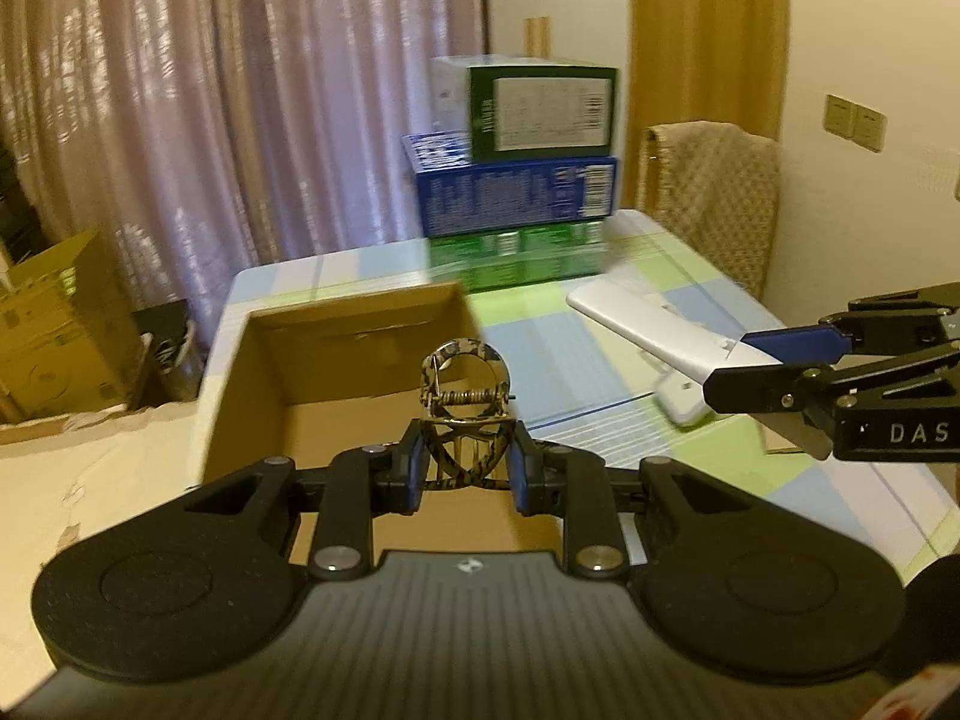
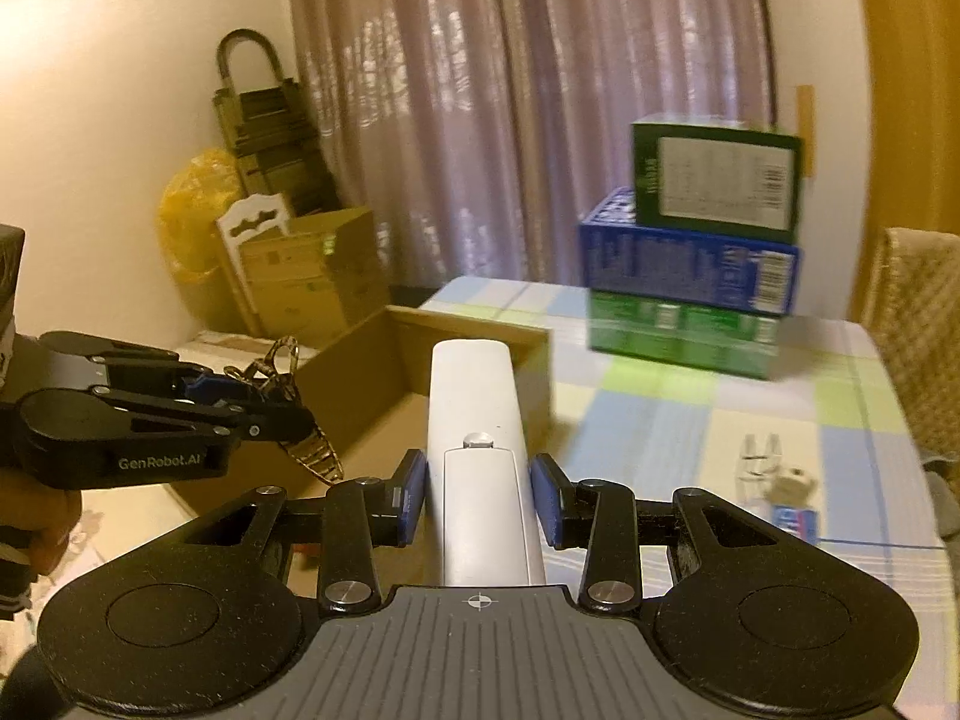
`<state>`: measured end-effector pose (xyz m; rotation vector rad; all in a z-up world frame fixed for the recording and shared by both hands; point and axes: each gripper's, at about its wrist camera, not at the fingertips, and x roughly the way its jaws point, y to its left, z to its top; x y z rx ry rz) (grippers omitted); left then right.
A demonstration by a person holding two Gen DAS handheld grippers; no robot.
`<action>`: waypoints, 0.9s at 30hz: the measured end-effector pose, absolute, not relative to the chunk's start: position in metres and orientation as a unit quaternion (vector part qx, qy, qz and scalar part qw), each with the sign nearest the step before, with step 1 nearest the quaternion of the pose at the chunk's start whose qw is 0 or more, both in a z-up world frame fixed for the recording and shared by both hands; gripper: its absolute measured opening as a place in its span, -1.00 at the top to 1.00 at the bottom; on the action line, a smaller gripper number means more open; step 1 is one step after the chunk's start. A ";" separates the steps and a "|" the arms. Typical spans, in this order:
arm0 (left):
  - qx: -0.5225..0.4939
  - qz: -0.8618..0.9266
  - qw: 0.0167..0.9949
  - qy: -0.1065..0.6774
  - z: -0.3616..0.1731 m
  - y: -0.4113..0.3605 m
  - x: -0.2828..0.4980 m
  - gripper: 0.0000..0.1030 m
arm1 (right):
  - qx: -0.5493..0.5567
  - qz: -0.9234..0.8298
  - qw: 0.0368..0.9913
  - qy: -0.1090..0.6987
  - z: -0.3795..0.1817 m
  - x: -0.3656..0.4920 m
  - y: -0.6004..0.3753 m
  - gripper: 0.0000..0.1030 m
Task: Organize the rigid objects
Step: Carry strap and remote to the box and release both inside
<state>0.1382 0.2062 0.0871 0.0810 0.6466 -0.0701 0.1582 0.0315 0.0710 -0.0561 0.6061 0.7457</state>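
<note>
My left gripper (image 1: 468, 468) is shut on a tortoiseshell hair claw clip (image 1: 465, 402) and holds it above the open cardboard box (image 1: 252, 396). My right gripper (image 2: 477, 501) is shut on the back end of a long white remote control (image 2: 474, 420), which points toward the box (image 2: 360, 372). In the left wrist view the right gripper (image 1: 780, 360) comes in from the right with the remote (image 1: 648, 330) held above the checked tablecloth. In the right wrist view the left gripper (image 2: 264, 408) holds the clip (image 2: 300, 420) at the box's left side.
Three stacked cartons, green on blue on green (image 1: 528, 180), stand at the table's far end. A chair with a woven cover (image 1: 714, 192) is at the right. Small clear and white items (image 2: 774, 474) lie on the tablecloth (image 2: 690, 432). More cardboard boxes (image 1: 60, 330) stand on the floor at left.
</note>
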 end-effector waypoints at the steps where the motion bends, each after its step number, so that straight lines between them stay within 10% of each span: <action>1: 0.040 -0.029 0.947 0.319 0.086 0.213 0.137 0.56 | -0.026 0.364 0.883 0.295 0.070 0.160 0.040 0.32; 27: 0.038 0.006 0.927 0.373 0.011 0.293 0.190 0.38 | -0.040 0.385 0.850 0.357 -0.002 0.220 0.148 0.32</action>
